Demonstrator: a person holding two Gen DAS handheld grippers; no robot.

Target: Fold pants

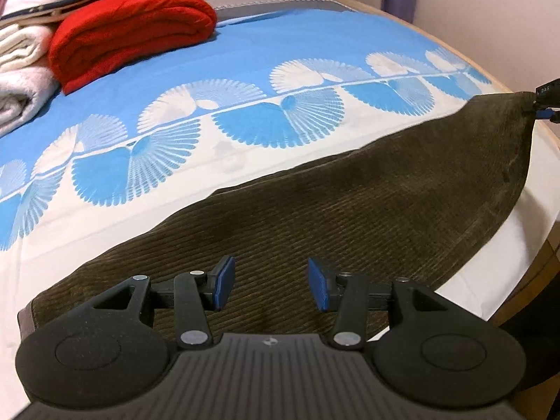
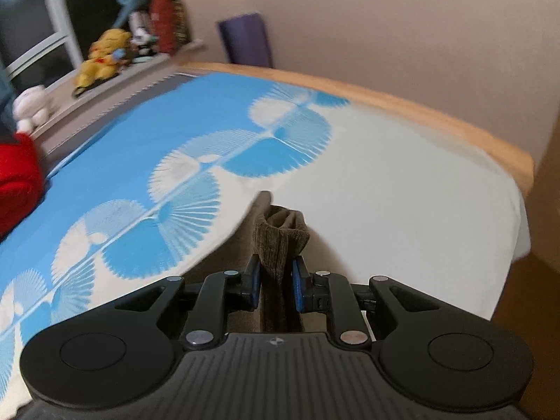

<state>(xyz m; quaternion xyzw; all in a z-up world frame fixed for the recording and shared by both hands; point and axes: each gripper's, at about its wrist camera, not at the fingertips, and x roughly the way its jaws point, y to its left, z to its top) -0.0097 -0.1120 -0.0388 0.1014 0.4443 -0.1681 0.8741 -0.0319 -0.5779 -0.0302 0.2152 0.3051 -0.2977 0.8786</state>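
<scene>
Corduroy pants [image 1: 315, 217], dark olive-brown, lie spread along the near edge of a bed [image 1: 245, 45] covered in a blue-and-white fan-patterned sheet, as I set about folding them. My right gripper [image 2: 275, 281] has its blue pads clamped on a bunched end of the fabric, which stands up between the jaws in a small ruffle; seen from my left wrist, that same corner is drawn up into a peak at the far right of the garment, where the tip of the right gripper shows at the frame's edge. I judge the corner is held high so that the cloth can be carried over the rest of the pants for a fold. My left gripper [image 1: 269, 285] hovers above the nearer stretch of corduroy with its jaws parted and nothing between the pads; it seems placed there either to take a matching edge or to pin the fabric while the right end travels. A folded red blanket [image 1: 133, 31] and pale towels [image 1: 17, 70] are stacked at the far left of the bed, well apart from the pants, and soft toys [image 2: 105, 56] line a shelf beyond. The right wrist view is blurred, so finer detail of the far bedding is unclear.
</scene>
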